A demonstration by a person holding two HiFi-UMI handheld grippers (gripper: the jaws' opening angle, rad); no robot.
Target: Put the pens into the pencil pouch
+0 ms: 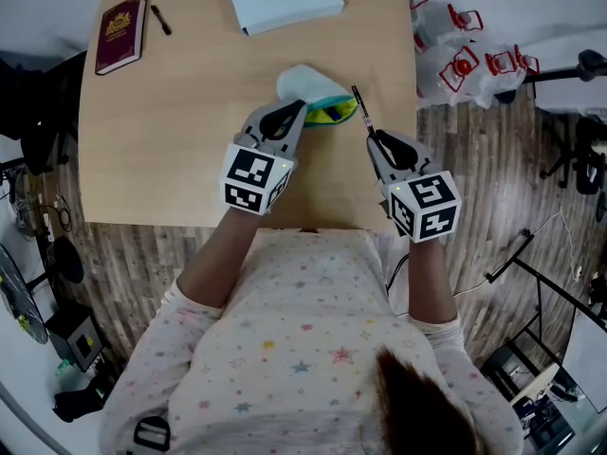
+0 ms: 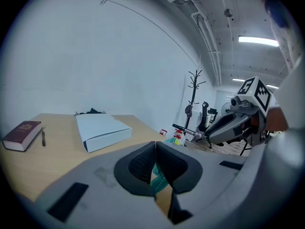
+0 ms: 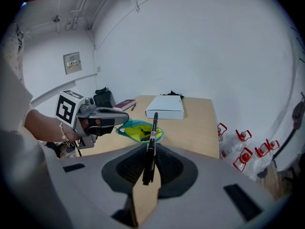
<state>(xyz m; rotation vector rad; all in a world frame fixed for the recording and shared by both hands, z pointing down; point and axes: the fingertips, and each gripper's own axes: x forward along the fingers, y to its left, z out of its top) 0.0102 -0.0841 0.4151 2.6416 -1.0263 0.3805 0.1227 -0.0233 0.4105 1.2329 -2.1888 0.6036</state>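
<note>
Two tools share the job in the head view. The left hand-held gripper (image 1: 294,112) pinches the near rim of the pencil pouch (image 1: 318,98). The pouch lies on the tabletop (image 1: 161,131) with its yellow-green mouth turned toward the right hand-held gripper (image 1: 377,140). That one is clamped on a black pen (image 1: 361,110), whose tip sits just beside the pouch mouth, not inside it. A second pen (image 1: 159,19) lies well apart, next to a maroon book (image 1: 120,33), so the task is far from done.

From the left gripper view, the jaws stand together with a fold of teal fabric nipped between the pads. The bite looks thin. I judge that a push from the pen against the rim could tug the fabric free, and the mouth would then sag shut.

From the right gripper view, the jaws press on the pen near its rear end, and most of its length sticks out ahead toward the open pouch. Held so far back, the pen could pivot in the pads if its tip catches the zipper edge or the lining. It might then slide off the rim onto the tabletop instead of dropping in. Coming in too flat may also shove the light pouch away, since only one edge of it is held.
</note>
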